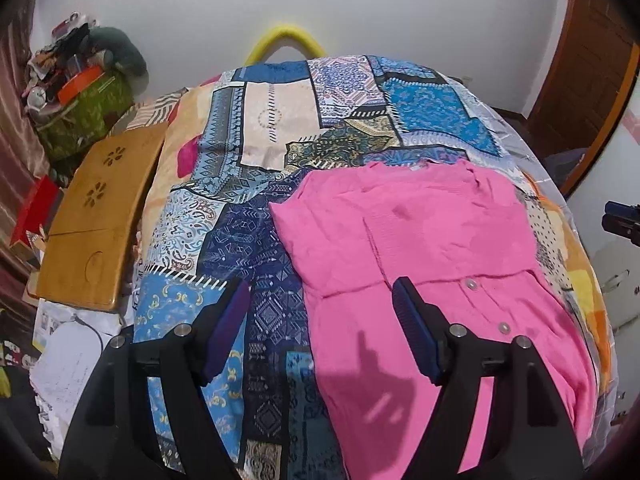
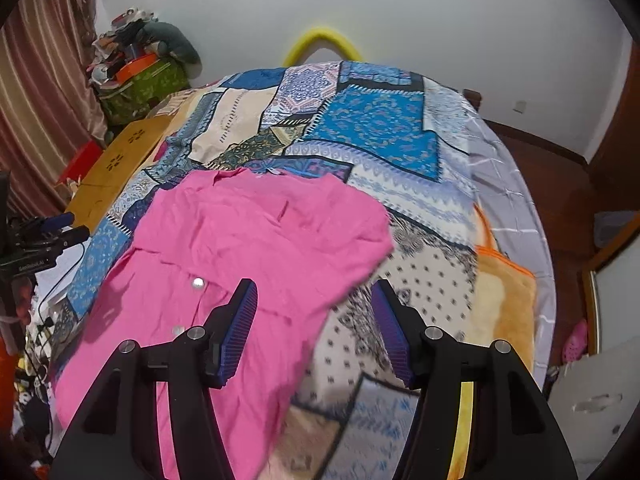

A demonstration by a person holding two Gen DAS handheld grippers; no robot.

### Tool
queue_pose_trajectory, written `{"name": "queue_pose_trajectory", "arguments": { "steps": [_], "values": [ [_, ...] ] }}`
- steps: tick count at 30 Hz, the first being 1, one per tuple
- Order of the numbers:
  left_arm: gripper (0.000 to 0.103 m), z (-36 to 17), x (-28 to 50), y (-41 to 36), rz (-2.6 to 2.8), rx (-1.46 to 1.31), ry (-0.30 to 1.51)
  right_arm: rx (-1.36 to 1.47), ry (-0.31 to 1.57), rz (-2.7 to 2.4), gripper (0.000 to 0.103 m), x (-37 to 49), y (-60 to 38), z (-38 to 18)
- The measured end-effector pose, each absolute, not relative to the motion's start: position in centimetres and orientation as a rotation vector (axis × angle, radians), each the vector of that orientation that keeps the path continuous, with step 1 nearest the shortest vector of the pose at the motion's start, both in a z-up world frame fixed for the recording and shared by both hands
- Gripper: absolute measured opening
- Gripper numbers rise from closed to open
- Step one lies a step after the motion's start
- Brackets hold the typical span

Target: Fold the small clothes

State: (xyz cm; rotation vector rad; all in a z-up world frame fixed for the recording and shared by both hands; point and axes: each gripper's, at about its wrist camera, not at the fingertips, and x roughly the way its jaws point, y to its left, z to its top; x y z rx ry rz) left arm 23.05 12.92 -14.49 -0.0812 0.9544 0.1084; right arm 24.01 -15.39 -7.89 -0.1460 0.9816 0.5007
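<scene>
A pink buttoned garment (image 1: 420, 240) lies spread flat on the patchwork bedspread (image 1: 280, 128); it also shows in the right wrist view (image 2: 248, 240). My left gripper (image 1: 320, 300) is open and empty, hovering over the garment's left edge near its lower part. My right gripper (image 2: 314, 304) is open and empty, hovering over the garment's right edge. The right gripper's tip (image 1: 620, 220) shows at the far right of the left wrist view. The left gripper (image 2: 44, 236) shows at the left edge of the right wrist view.
A wooden lap tray (image 1: 96, 220) lies at the bed's left side. A cluttered green box (image 1: 80, 100) stands in the far left corner. A yellow foam arc (image 1: 284, 40) rises behind the bed. An orange blanket (image 2: 504, 300) lies at the bed's right.
</scene>
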Motion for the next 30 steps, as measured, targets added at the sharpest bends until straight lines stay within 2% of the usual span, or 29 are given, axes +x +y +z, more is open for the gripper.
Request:
{"name": "queue_pose_trajectory", "arguments": {
  "steps": [2, 4, 19, 23, 24, 27, 29, 30],
  "values": [
    [0.080, -14.2, 22.3, 12.7, 0.095, -0.081, 0.961, -0.146, 0.983, 0.499, 0.067, 23.1, -16.0, -7.9],
    [0.080, -14.3, 21.6, 12.6, 0.096, -0.079, 0.976, -0.149, 0.984, 0.501, 0.070, 22.0, -16.4, -8.0],
    [0.080, -21.0, 17.0, 12.7, 0.061, -0.163, 1.145, -0.071, 1.183, 0.569, 0.069, 16.9, -15.2, -17.0],
    [0.080, -22.1, 16.3, 12.2, 0.040, -0.188, 1.142, -0.006, 1.193, 0.583, 0.052, 16.5, -15.6, -18.0],
    [0.079, -22.4, 16.3, 12.2, 0.035, -0.193, 1.145, 0.004, 1.191, 0.581, 0.051, 16.5, -15.7, -18.2],
    [0.066, -23.1, 16.4, 11.6, 0.007, -0.195, 1.160, 0.011, 1.171, 0.584, 0.036, 16.4, -15.9, -18.3],
    [0.054, -23.0, 16.7, 11.2, -0.014, -0.197, 1.154, 0.020, 1.167, 0.594, 0.015, 16.4, -15.9, -18.4],
    [0.051, -22.9, 16.8, 11.1, -0.025, -0.201, 1.149, 0.015, 1.164, 0.595, 0.011, 16.4, -15.8, -18.4]
  ]
}}
